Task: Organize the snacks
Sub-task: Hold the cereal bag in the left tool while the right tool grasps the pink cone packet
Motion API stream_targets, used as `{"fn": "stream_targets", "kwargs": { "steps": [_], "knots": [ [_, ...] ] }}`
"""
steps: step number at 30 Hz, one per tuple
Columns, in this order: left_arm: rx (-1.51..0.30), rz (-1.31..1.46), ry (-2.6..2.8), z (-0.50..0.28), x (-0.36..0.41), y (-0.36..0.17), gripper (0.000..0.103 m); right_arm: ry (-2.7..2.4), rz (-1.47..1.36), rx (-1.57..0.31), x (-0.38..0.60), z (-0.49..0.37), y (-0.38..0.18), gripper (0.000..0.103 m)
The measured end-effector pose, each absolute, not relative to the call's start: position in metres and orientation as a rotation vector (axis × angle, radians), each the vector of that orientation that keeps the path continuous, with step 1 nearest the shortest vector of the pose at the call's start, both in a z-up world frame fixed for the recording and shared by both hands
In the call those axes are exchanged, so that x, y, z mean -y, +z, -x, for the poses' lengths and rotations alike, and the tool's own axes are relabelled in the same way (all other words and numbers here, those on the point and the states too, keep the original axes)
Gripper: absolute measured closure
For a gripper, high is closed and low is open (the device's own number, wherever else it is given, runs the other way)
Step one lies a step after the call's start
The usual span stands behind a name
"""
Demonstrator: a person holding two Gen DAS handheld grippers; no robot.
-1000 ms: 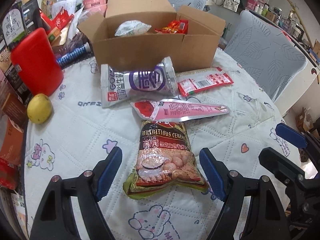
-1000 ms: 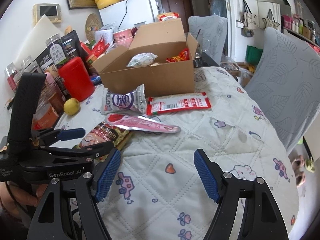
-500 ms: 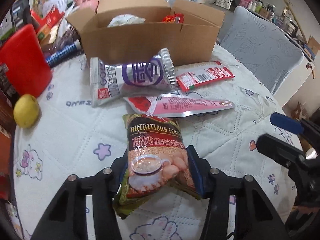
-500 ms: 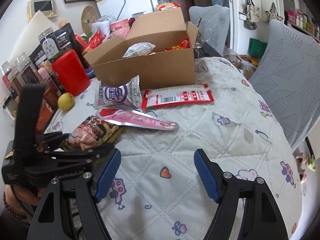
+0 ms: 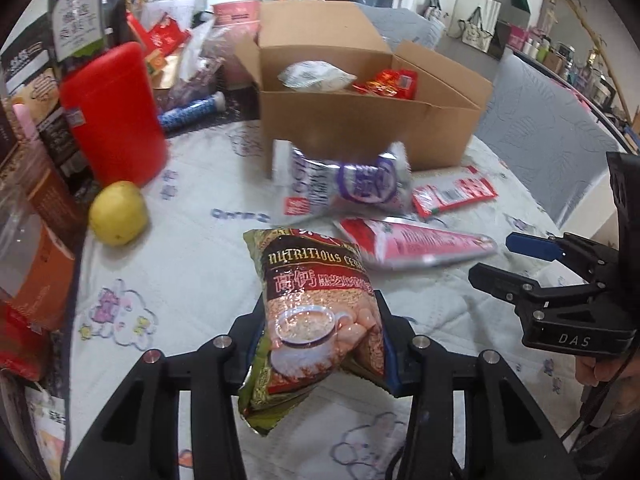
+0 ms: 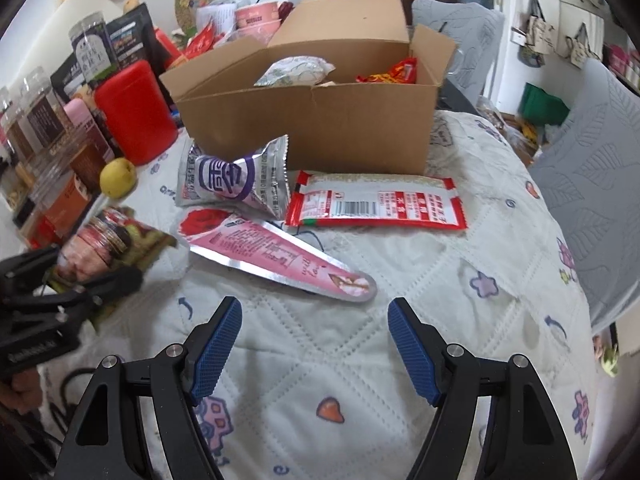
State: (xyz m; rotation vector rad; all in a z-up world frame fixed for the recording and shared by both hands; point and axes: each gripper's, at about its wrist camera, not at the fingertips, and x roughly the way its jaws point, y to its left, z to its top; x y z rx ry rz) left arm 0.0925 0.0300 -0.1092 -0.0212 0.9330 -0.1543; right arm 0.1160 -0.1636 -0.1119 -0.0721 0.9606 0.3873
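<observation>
My left gripper [image 5: 322, 320] is closing its jaws on the lower half of a cereal bag [image 5: 316, 304], and the pads press its sides. The bag tilts up off the quilted tablecloth [image 5: 192, 280]. In the right wrist view the same bag [image 6: 96, 244] shows at the left. My right gripper [image 6: 314, 344] stands open just short of the tip of a pink cone-shaped packet [image 6: 276, 256], with nothing between its fingers. A purple-and-silver packet [image 6: 232, 176] and a red-and-white packet [image 6: 376, 206] lie in front of an open cardboard box [image 6: 312, 128] that holds a white bag [image 6: 296, 70] and red snacks.
A red canister [image 5: 112, 112], a yellow fruit [image 5: 116, 212] and several jars and boxes crowd the table's left side. A grey padded chair [image 5: 540, 128] stands behind the table at the right. More packets are piled behind the box.
My left gripper went from wide open to closed around the cereal bag and tipped it up. My right gripper moved forward and down toward the pink packet, still open.
</observation>
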Motion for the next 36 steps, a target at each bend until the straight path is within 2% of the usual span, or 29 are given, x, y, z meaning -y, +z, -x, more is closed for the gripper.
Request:
{"fn": "stream_targets", "kwargs": {
  "steps": [8, 13, 20, 23, 24, 26, 31, 33, 35, 36],
  "knots": [
    [-0.956, 0.061, -0.138, -0.105, -0.046, -0.117, 0.058, 0.423, 0.232, -0.966, 0.135, -0.132, -0.126, 0.024],
    [-0.954, 0.083, -0.144, -0.11, -0.047, -0.118, 0.058, 0.485, 0.277, -0.993, 0.128, -0.143, -0.133, 0.013],
    [-0.977, 0.111, -0.166, -0.115, -0.045, -0.123, 0.058, 0.516, 0.28, -0.997, 0.124, -0.157, -0.141, 0.006],
    [-0.984, 0.127, -0.174, -0.115, -0.046, -0.124, 0.058, 0.507, 0.272, -0.99, 0.124, -0.156, -0.141, 0.007],
    [-0.983, 0.123, -0.171, -0.115, -0.046, -0.124, 0.058, 0.505, 0.272, -0.986, 0.123, -0.156, -0.141, 0.009],
    [-0.982, 0.122, -0.167, -0.115, -0.046, -0.123, 0.058, 0.503, 0.276, -0.979, 0.125, -0.154, -0.14, 0.023],
    [-0.978, 0.126, -0.167, -0.112, -0.046, -0.121, 0.058, 0.495, 0.265, -0.972, 0.132, -0.146, -0.135, 0.045],
    [-0.975, 0.126, -0.171, -0.109, -0.046, -0.12, 0.058, 0.518, 0.238, -0.98, 0.133, -0.144, -0.133, 0.059],
    [-0.967, 0.126, -0.171, -0.107, -0.046, -0.117, 0.058, 0.535, 0.214, -0.992, 0.132, -0.141, -0.131, 0.087],
    [-0.962, 0.126, -0.17, -0.105, -0.046, -0.116, 0.058, 0.526, 0.22, -0.991, 0.129, -0.138, -0.132, 0.09]
  ]
}}
